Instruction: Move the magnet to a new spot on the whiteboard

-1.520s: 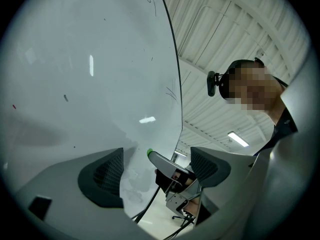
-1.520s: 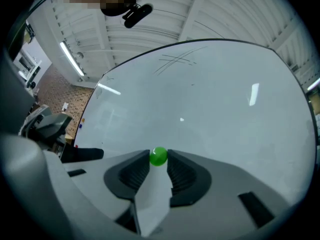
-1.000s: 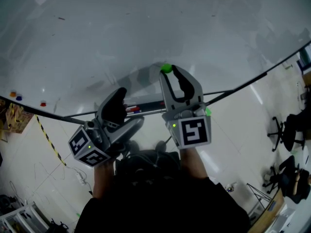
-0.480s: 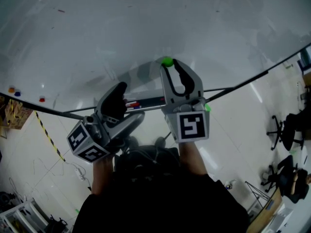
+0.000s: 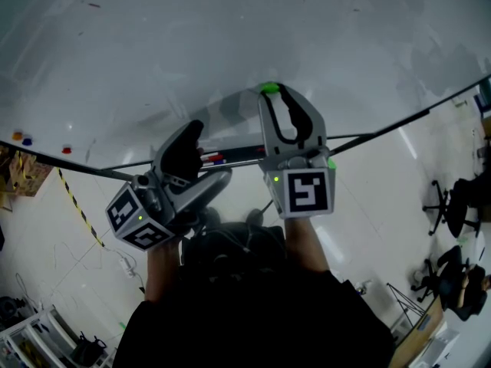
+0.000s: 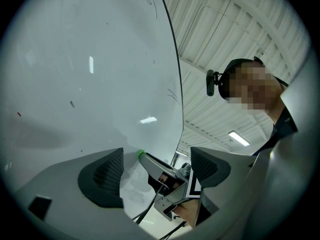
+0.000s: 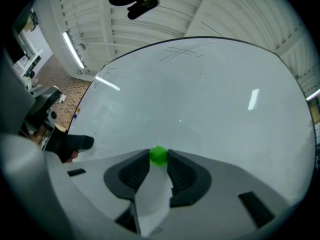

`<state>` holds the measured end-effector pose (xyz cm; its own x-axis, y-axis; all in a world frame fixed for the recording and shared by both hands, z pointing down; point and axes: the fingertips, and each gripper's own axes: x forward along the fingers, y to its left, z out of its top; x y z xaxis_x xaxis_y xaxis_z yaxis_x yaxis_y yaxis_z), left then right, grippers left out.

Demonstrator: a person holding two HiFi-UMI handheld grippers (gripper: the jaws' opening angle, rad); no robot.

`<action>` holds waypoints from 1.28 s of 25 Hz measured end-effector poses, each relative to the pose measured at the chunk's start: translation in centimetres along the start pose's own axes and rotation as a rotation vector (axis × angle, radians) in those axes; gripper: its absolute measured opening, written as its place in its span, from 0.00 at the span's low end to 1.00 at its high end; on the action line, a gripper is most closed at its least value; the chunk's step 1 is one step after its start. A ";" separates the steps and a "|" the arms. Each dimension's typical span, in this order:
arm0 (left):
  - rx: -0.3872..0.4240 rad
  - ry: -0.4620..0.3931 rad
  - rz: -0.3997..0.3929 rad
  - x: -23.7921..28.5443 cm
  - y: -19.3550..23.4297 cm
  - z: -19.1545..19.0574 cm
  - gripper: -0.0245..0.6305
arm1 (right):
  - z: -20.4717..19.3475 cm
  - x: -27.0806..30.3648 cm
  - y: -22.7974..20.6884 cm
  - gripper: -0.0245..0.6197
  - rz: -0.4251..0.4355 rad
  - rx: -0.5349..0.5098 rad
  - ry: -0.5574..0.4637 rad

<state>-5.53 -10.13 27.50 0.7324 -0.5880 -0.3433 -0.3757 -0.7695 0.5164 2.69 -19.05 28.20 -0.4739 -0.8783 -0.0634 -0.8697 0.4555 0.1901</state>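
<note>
Magnet (image 7: 159,154) is pinched in the right claw (image 5: 270,92), near the whiteboard's (image 5: 230,37) bottom edge. Set it flat, then let go. Left claw (image 6: 155,170) is spread and empty.

Left claw (image 6: 156,168) open, right claw (image 7: 159,162) level, pinching green magnet (image 7: 159,154)

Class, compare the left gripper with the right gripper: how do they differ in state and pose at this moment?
The right gripper has its fingers closed on the green magnet, held at the whiteboard. The left gripper has its fingers apart with nothing between them. In the head view the right gripper points straight up the picture, while the left gripper leans to the right. Both carry a marker cube.
</note>
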 end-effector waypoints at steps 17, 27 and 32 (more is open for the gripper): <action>-0.006 0.005 -0.013 -0.8 0.1 -0.1 0.67 | 0.3 -0.1 -0.1 0.26 0.002 0.037 -0.011; -0.046 0.015 -0.045 -1.6 0.2 -0.3 0.67 | 0.1 -2.3 1.2 0.26 0.067 0.159 0.015; -0.109 0.070 -0.056 -2.5 0.7 -1.2 0.67 | 0.2 -3.9 2.6 0.26 0.122 0.283 0.003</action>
<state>-6.89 -8.89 29.66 0.7894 -0.5235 -0.3205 -0.2722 -0.7665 0.5817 2.26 -14.45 28.69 -0.5768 -0.8151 -0.0542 -0.8107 0.5793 -0.0846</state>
